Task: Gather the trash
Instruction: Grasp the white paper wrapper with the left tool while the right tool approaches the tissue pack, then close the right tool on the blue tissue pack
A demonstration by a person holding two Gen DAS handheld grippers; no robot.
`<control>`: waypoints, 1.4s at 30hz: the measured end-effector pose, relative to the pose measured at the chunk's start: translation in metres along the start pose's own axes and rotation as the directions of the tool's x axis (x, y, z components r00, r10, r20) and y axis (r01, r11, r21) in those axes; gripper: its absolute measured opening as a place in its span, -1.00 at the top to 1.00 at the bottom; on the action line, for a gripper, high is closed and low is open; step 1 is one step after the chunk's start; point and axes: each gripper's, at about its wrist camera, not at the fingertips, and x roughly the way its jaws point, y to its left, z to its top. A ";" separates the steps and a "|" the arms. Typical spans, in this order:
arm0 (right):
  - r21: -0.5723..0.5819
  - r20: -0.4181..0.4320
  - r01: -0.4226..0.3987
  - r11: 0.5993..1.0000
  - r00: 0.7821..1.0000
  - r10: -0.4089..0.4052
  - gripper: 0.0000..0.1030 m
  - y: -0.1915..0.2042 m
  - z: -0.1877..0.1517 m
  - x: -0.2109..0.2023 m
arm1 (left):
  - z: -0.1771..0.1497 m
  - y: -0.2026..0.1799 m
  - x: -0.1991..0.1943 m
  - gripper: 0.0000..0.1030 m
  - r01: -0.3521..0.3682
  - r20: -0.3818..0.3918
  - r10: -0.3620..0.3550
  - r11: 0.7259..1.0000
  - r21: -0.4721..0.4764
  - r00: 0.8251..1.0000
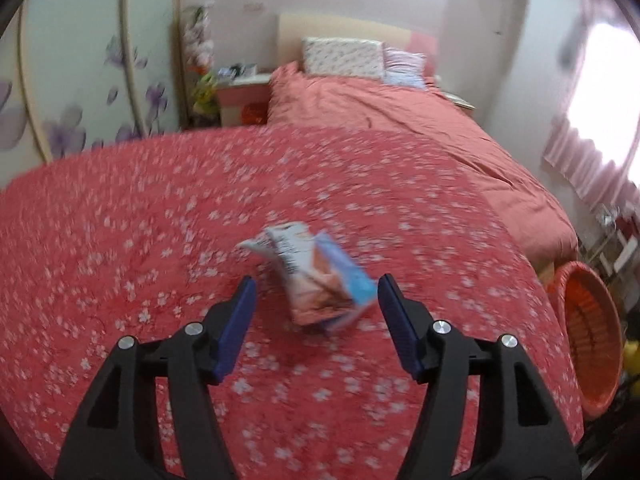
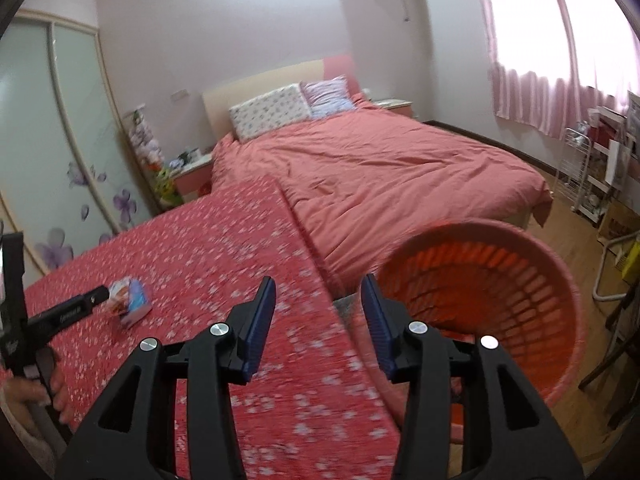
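Observation:
A crumpled snack wrapper [image 1: 316, 276], white, orange and light blue, lies on the red flowered tablecloth [image 1: 120, 240]. My left gripper [image 1: 316, 294] is open with its blue pads on either side of the wrapper's near end, just above the cloth. In the right wrist view the same wrapper [image 2: 128, 300] lies at the left, with the left gripper's tip beside it. My right gripper [image 2: 318, 296] is open and empty, over the table's right edge next to the orange basket [image 2: 560, 280].
The orange slatted basket [image 1: 592, 328] stands on the floor at the table's right side. A bed with a salmon cover [image 2: 380, 172] lies beyond the table. A white wire rack [image 2: 580, 172] and chair legs stand at the right wall.

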 end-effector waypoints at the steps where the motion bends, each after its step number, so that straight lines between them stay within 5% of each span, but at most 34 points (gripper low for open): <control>1: -0.012 -0.011 -0.005 1.000 1.000 0.005 0.12 0.007 -0.002 0.004 | 0.001 0.003 0.004 -0.21 -0.001 -0.009 0.001 1.000 -0.014 1.000; 10: -0.082 -0.081 -0.045 0.996 0.996 0.038 0.12 0.047 -0.009 0.030 | 0.011 0.015 0.044 -0.19 -0.002 -0.074 -0.003 0.998 -0.068 0.997; 15: -0.101 -0.103 -0.057 0.993 0.994 0.046 0.12 0.062 -0.012 0.037 | 0.014 0.018 0.058 0.17 0.005 -0.095 -0.012 0.997 -0.079 0.995; 17: -0.109 -0.110 -0.060 0.992 0.993 0.048 0.12 0.065 -0.013 0.037 | 0.013 0.021 0.056 0.47 0.018 -0.086 -0.025 0.996 -0.085 0.996; 24: -0.110 -0.126 -0.073 0.991 0.990 0.058 0.12 0.076 -0.014 0.044 | 0.011 0.049 0.045 0.67 0.057 -0.054 -0.063 0.994 -0.097 0.997; 34: -0.162 -0.151 -0.124 0.979 0.984 0.099 0.12 0.111 -0.021 0.050 | -0.013 0.111 0.034 0.64 -0.030 -0.100 0.023 0.997 -0.070 0.995; 42: -0.197 -0.181 -0.160 0.967 0.976 0.124 0.12 0.143 -0.028 0.061 | -0.021 0.124 0.028 0.58 -0.055 -0.067 0.050 0.996 -0.070 0.996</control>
